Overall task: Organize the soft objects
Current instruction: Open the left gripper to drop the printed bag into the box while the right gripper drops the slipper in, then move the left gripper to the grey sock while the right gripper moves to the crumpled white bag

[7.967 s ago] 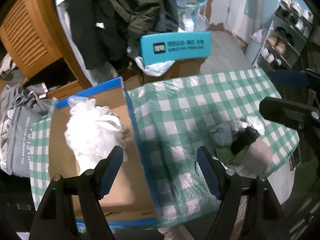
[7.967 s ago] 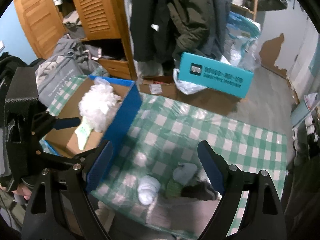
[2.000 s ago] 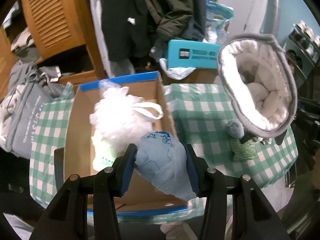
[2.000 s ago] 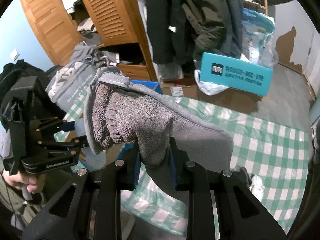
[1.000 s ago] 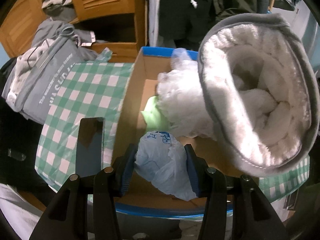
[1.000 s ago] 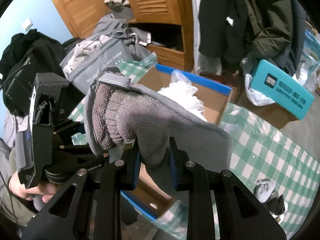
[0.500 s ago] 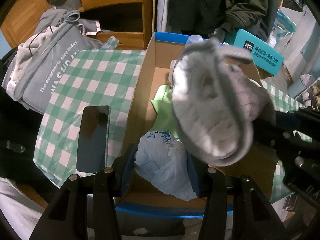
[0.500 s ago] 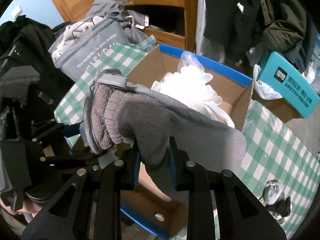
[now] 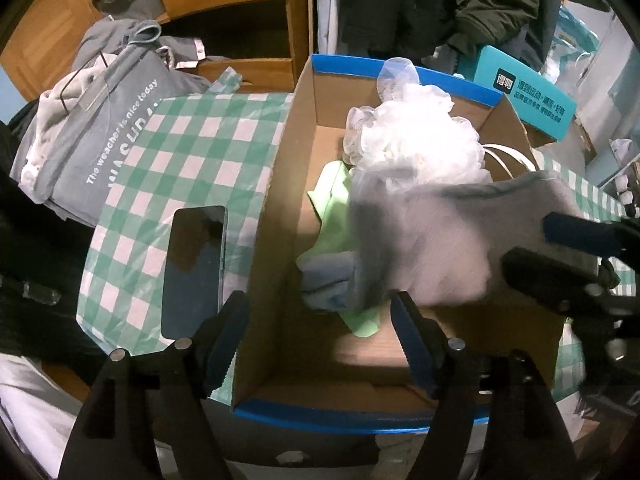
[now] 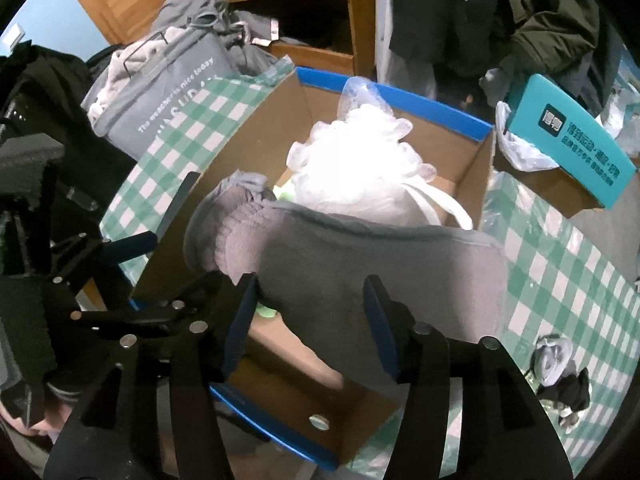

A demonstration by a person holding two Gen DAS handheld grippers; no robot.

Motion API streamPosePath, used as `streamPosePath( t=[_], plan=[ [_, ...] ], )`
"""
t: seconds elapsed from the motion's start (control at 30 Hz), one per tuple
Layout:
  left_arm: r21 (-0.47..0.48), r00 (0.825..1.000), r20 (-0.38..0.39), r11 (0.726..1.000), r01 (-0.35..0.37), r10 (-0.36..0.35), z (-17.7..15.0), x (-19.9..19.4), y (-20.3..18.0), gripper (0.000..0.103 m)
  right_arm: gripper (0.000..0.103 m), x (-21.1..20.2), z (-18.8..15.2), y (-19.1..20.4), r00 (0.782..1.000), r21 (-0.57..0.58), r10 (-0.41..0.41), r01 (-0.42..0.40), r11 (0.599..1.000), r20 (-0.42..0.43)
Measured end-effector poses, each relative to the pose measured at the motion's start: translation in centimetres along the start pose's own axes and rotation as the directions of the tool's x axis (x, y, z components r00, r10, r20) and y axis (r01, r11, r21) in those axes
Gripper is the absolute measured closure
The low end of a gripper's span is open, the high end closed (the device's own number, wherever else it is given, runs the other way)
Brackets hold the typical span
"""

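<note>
A cardboard box with blue rims (image 9: 296,168) (image 10: 476,168) stands on the green checked table. Inside lie a white mesh puff (image 9: 416,140) (image 10: 356,176), a light green cloth (image 9: 332,208) and a light blue bundle (image 9: 328,276). A grey fleece mitten (image 9: 448,236) (image 10: 360,256) drops into the box, blurred, free of both grippers. My left gripper (image 9: 320,332) is open and empty over the box's near end. My right gripper (image 10: 308,324) is open just behind the mitten; it also shows in the left wrist view (image 9: 576,256).
A black phone (image 9: 194,268) lies on the table left of the box. A grey printed bag (image 9: 100,136) sits far left. A teal box (image 10: 568,136) stands behind. Small soft items (image 10: 560,376) lie on the table at right. Coats hang behind.
Both grippers have opened. The light blue bundle has fallen from the left gripper into the box, and the grey mitten has left the right gripper and is dropping in.
</note>
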State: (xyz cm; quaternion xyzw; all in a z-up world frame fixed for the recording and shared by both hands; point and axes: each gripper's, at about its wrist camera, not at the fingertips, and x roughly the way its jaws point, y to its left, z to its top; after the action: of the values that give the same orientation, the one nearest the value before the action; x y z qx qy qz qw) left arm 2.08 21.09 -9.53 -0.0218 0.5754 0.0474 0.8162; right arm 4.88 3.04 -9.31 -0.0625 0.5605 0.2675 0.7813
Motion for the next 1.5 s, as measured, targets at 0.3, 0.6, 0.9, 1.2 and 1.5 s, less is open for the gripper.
streamPosePath(
  t=[0.3, 0.6, 0.9, 1.2, 1.5],
  plan=[
    [-0.057, 0.998, 0.066, 0.998, 0.022, -0.018, 0.3, -2.3, 0.7, 0.023, 0.044, -2.5, -0.3, -1.9, 0.998, 0.043, -0.026, 0.024, 0.999, 0.063],
    [0.028, 0.998, 0.062, 0.999, 0.027, -0.029, 0.4, -2.5, -2.7, 0.023, 0.044, -5.2, -1.7, -5.7, 0.993, 0.117, -0.061, 0.049, 0.992, 0.098],
    [0.103, 0.996, 0.076, 0.994, 0.04, -0.048, 0.5, -3.2, -6.6, 0.023, 0.043, -7.4, -3.8, -11.2, 0.989, 0.214, -0.102, 0.076, 0.974, 0.111],
    [0.164, 0.995, 0.077, 0.985, 0.047, -0.06, 1.0, -3.7, -10.8, 0.023, 0.043, -9.0, -6.3, -15.4, 0.985, 0.281, -0.128, 0.091, 0.955, 0.117],
    [0.231, 0.994, 0.069, 0.971, 0.063, -0.081, 1.0, -4.0, -15.6, 0.023, 0.039, -10.3, -9.5, -19.1, 0.974, 0.303, -0.199, 0.159, 0.94, 0.107]
  ],
)
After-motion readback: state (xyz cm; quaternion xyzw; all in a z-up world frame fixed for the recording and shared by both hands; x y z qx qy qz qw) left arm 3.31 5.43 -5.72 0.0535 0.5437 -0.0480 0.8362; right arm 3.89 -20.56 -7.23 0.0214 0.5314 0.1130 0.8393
